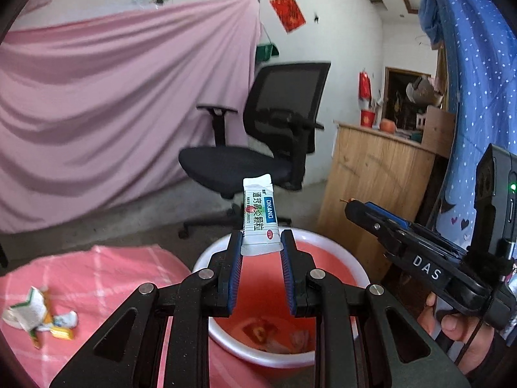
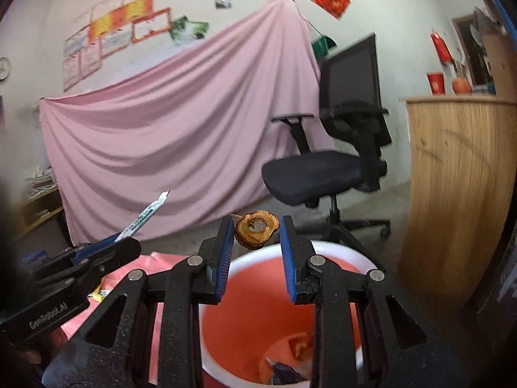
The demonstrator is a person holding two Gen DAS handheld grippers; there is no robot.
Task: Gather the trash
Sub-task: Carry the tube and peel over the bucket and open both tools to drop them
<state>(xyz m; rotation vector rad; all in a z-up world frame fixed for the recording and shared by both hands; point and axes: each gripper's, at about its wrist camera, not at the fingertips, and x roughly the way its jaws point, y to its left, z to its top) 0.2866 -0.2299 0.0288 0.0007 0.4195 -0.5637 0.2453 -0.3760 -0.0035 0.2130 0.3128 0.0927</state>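
1. The white sachet (image 1: 260,216) stands upright between the pads of the left gripper (image 1: 261,242), pinched by its bottom edge, with its long axis running up and away from the jaws.
2. The brown dried fruit scrap (image 2: 256,230) sits between the tips of the right gripper (image 2: 257,236). It touches the left pad, but a gap shows beside the right pad, so I cannot tell whether the grip is firm.
3. The red bucket (image 1: 326,242) with its white rim lies directly below and just ahead of both grippers. Wrappers already lie at its bottom.
4. This relation decides the coming move: both pieces hang above the bucket's mouth, the sachet over its near half, so each probably needs only a release to fall in.
5. The two grippers are side by side and about equally near the opening.
6. More trash (image 1: 38,317), crumpled wrappers, lies on the pink checked cloth (image 1: 122,274) to the left of the bucket and is still to be collected.
7. Beyond stand a black office chair (image 1: 258,148), a pink draped sheet (image 1: 113,113), a wooden counter (image 1: 371,187) and a white wall with posters.
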